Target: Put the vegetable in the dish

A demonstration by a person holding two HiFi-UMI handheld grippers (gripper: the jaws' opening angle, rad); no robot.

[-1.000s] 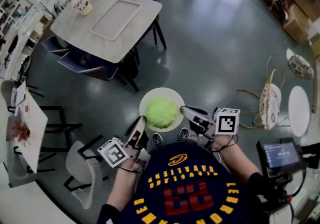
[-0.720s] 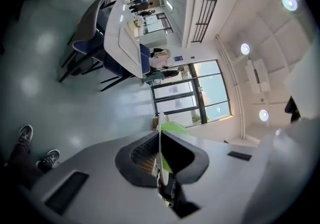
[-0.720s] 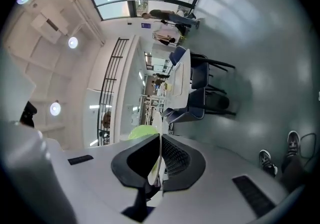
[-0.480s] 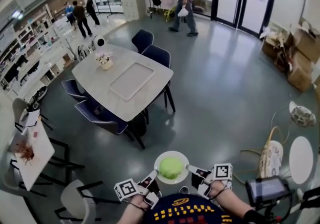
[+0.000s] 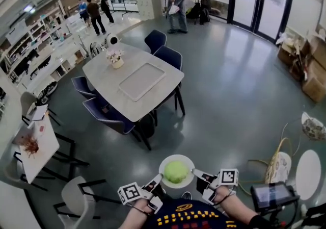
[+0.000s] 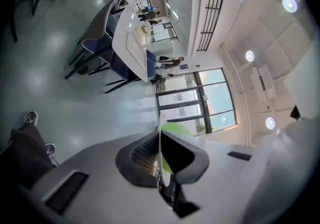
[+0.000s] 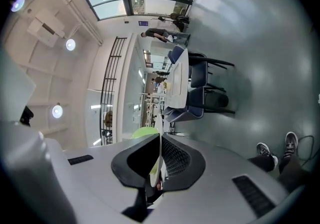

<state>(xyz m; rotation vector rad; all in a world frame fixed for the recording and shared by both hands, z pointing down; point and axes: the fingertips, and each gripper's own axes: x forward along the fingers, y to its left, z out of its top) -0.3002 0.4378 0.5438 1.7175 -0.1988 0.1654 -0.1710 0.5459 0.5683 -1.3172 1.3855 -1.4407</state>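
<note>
A round green cabbage (image 5: 175, 171) lies in a white dish (image 5: 164, 163) held in the air in front of my body, low in the head view. My left gripper (image 5: 156, 180) is shut on the dish's left rim and my right gripper (image 5: 196, 174) is shut on its right rim. In the left gripper view, the gripper (image 6: 160, 140) pinches the thin white dish (image 6: 159, 160) edge-on, with the cabbage (image 6: 176, 128) showing above the jaws. The right gripper (image 7: 160, 143) clamps the dish (image 7: 158, 160) the same way, and the cabbage (image 7: 144, 132) peeks over its left jaw.
A grey table (image 5: 153, 93) with a rectangular tray (image 5: 141, 80) and blue chairs (image 5: 109, 115) stands ahead on the floor. A second table (image 5: 34, 150) is at the left. At the right stand a small round white table (image 5: 308, 165), cardboard boxes (image 5: 305, 67) and a screen (image 5: 272, 194). People stand far back.
The head view has tilted up from steeply down to take in the whole room. The dish with the cabbage stays held between both grippers, now smaller and lower in the picture.
</note>
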